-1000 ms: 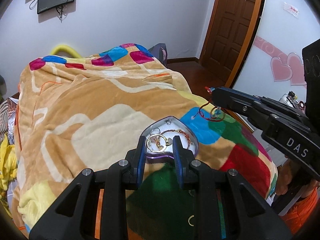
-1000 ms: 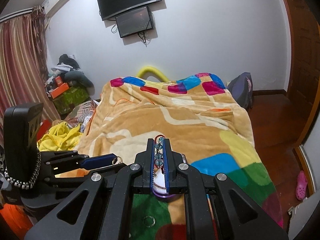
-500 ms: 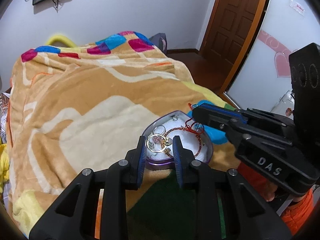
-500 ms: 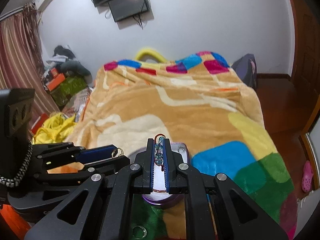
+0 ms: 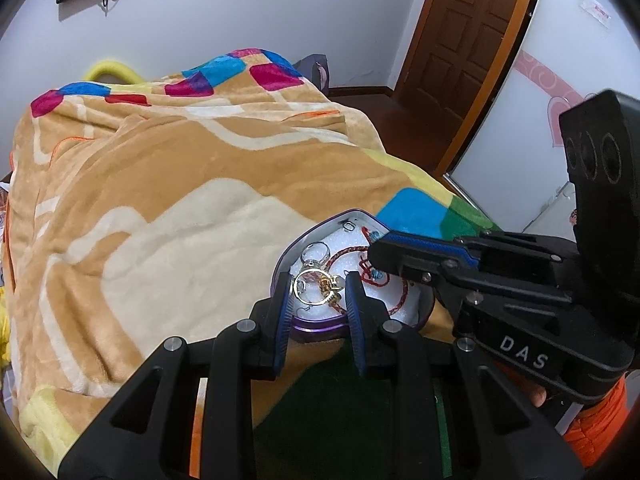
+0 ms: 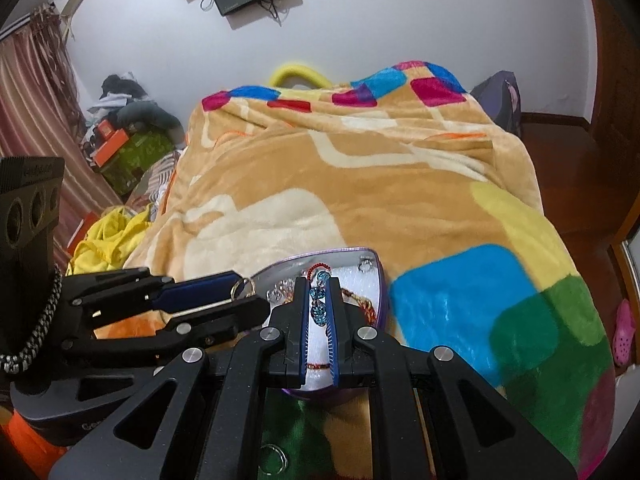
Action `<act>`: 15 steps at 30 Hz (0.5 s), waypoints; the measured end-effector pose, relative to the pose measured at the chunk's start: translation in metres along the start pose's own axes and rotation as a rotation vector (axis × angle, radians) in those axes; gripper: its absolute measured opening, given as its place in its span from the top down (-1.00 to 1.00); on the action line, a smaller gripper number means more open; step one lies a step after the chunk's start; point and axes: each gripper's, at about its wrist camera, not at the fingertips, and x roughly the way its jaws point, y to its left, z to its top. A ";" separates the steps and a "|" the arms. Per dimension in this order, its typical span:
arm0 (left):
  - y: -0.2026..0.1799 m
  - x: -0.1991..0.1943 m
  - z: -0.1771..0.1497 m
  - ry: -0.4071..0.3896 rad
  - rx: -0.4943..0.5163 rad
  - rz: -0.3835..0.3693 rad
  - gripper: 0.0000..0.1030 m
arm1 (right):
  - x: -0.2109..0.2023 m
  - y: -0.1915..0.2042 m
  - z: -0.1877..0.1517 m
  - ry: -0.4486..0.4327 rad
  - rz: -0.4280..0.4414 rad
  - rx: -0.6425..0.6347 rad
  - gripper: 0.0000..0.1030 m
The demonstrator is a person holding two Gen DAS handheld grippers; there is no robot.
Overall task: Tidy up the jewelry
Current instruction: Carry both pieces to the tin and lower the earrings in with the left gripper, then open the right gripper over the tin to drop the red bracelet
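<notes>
A purple heart-shaped jewelry box (image 5: 285,257) with white foam lining lies on the blanket; it also shows in the right wrist view (image 6: 380,276). My left gripper (image 5: 319,292) is shut on a gold ring (image 5: 310,289) over the box's near side. My right gripper (image 6: 319,304) is shut on a red cord bracelet with blue beads (image 6: 319,312), held over the box; it enters the left wrist view from the right (image 5: 380,256). A silver ring (image 5: 316,250) and a braided red bracelet (image 5: 402,300) lie inside the box.
The bed is covered by a tan blanket with coloured patches (image 5: 180,184). A loose ring (image 6: 276,458) lies on the green patch near me. Yellow clothes (image 6: 108,240) and boxes lie left of the bed. A brown door (image 5: 472,40) stands far right.
Both grippers have moved forward and down toward the box. My right gripper carried the beaded bracelet from the blue patch to over the box. Both grips are unchanged.
</notes>
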 end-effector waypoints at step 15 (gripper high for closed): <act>-0.007 -0.038 0.002 -0.057 0.009 0.024 0.46 | -0.021 0.009 0.000 -0.024 -0.052 -0.036 0.46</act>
